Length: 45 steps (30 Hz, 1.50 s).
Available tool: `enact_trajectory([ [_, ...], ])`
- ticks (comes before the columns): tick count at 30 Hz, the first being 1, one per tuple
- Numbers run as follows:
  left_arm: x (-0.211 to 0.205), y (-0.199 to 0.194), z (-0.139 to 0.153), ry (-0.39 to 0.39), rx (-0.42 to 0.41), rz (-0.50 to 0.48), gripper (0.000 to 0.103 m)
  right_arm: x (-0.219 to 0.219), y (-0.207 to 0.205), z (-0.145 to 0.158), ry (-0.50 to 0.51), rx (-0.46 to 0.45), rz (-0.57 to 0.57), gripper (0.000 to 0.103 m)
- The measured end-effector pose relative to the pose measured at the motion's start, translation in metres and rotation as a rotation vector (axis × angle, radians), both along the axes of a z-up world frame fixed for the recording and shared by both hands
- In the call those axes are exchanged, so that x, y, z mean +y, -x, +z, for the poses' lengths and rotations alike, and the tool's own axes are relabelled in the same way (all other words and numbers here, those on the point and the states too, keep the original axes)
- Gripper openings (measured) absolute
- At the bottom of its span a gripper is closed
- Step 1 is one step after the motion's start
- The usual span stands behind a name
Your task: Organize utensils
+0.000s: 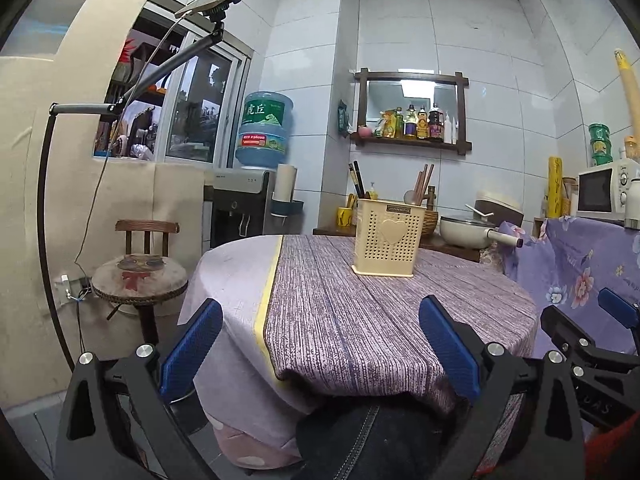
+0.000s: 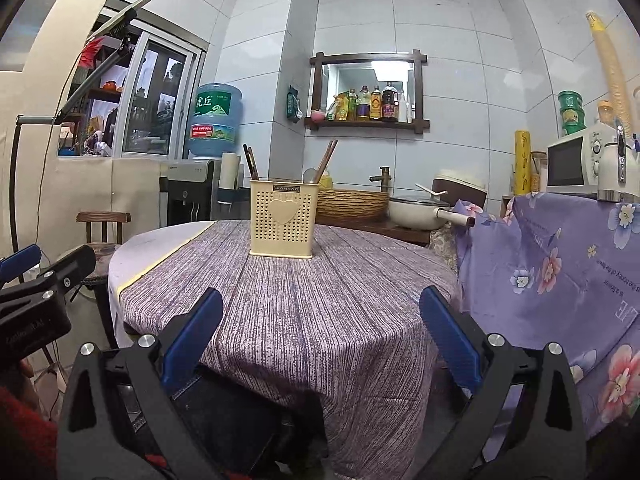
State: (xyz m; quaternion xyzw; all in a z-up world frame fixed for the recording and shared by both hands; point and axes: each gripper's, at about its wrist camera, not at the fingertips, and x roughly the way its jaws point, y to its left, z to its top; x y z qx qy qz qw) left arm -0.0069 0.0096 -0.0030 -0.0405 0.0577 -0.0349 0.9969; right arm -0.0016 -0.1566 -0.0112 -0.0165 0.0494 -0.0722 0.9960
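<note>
In the left wrist view, a wooden stool [image 1: 140, 276] with a round padded seat stands at the left of the frame, and a water dispenser [image 1: 240, 204] carrying a blue bottle [image 1: 264, 128] stands behind it against the tiled wall. The left gripper [image 1: 320, 352] occupies the bottom centre of this view; its two blue-padded fingers [image 1: 192, 348] are spread wide apart and hold nothing. Between and beyond them lies the round table [image 1: 360, 312], covered with a purple striped cloth. The cream perforated utensil holder [image 1: 388, 238] stands upright on the table, right of centre in this view, well apart from the fingers. Chopsticks [image 1: 424, 180] project from its top toward the right side. In the right wrist view, the same utensil holder [image 2: 284, 220] stands upright at the centre of the frame, toward the far part of the table [image 2: 320, 320]. The right gripper [image 2: 320, 344] occupies the bottom centre, its blue-padded fingers [image 2: 448, 340] likewise wide apart and empty. At the right of this view, a floral purple cloth [image 2: 560, 272] drapes a surface bearing a white microwave [image 2: 576, 164].
</note>
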Motion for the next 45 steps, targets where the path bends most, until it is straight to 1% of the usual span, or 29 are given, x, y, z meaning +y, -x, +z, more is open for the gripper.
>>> enact_trajectory([
  [22, 0.0035, 0.0039, -0.0057, 0.015, 0.019, 0.013, 0.097, -0.0029, 0.0031, 0.0005, -0.021, -0.008, -0.015, 0.097],
  [28, 0.0025, 0.0033, -0.005, 0.013, 0.028, 0.002, 0.097, -0.0021, 0.0034, 0.0003, -0.022, -0.008, -0.016, 0.097],
  [38, 0.0043, 0.0038, -0.0052, 0.021, 0.031, 0.025, 0.097, -0.0018, 0.0025, -0.0004, -0.024, -0.008, -0.023, 0.097],
  [45, 0.0036, 0.0037, -0.0044, 0.026, 0.033, 0.022, 0.097, -0.0017, 0.0022, -0.0005, -0.024, -0.007, -0.022, 0.097],
])
